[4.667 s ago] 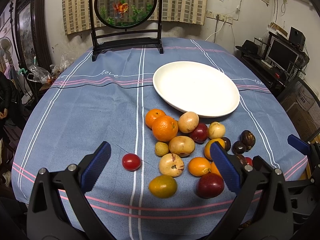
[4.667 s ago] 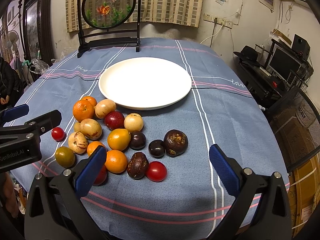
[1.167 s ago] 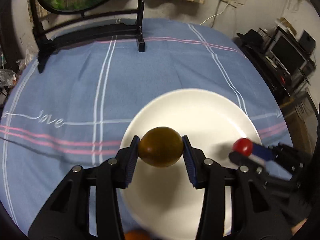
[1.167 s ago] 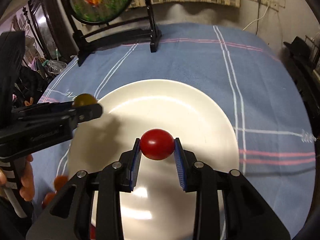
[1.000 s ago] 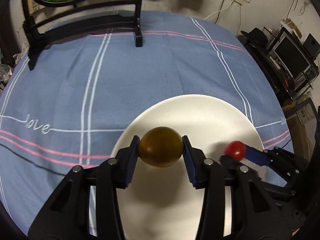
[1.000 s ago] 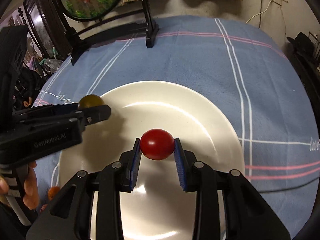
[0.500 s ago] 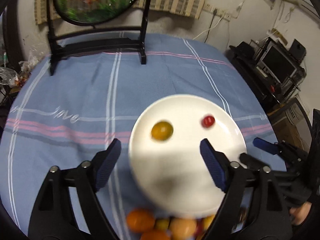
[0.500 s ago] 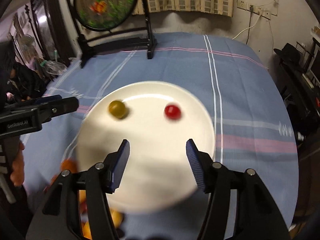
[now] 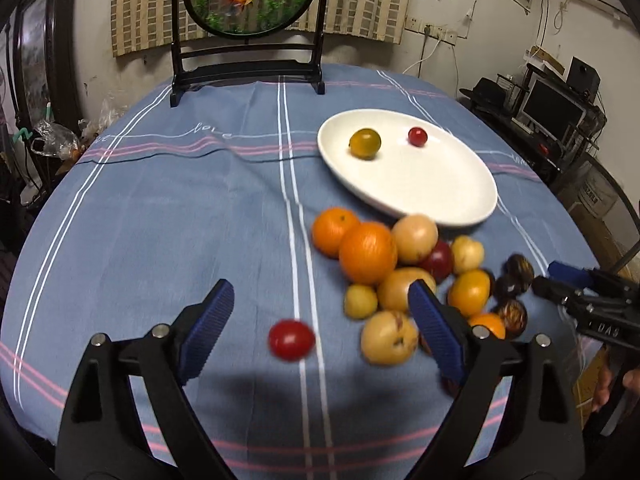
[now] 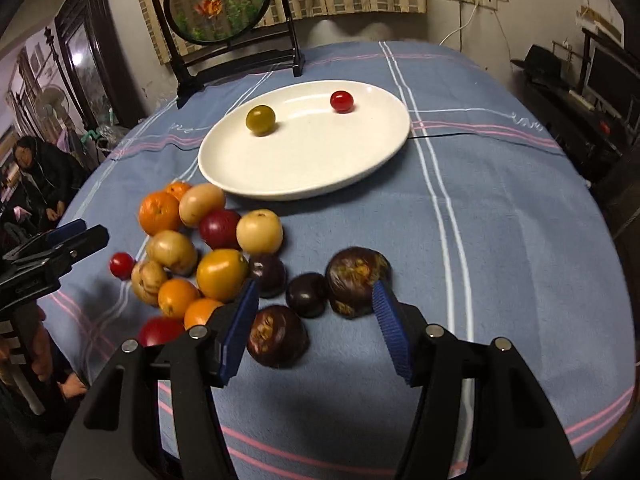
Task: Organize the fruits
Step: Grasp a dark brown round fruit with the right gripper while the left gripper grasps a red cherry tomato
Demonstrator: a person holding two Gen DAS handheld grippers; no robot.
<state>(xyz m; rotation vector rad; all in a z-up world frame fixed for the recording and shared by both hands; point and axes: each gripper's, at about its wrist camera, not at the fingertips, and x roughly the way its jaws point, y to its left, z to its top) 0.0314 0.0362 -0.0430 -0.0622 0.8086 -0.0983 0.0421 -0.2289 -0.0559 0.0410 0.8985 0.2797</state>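
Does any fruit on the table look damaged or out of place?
Two dark fruits show rough yellowish-brown patches on their skin, perhaps damage. A small red fruit lies alone on the cloth, apart from the pile. Nothing is spilled.

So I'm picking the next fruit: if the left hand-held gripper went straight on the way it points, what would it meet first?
Probably the small red tomato lying loose on the blue tablecloth, between the opening jaws of the left hand-held gripper; depth is unclear.

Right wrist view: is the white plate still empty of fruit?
No, the white plate already holds two fruits, an olive-green fruit and a small red tomato, lying apart from each other.
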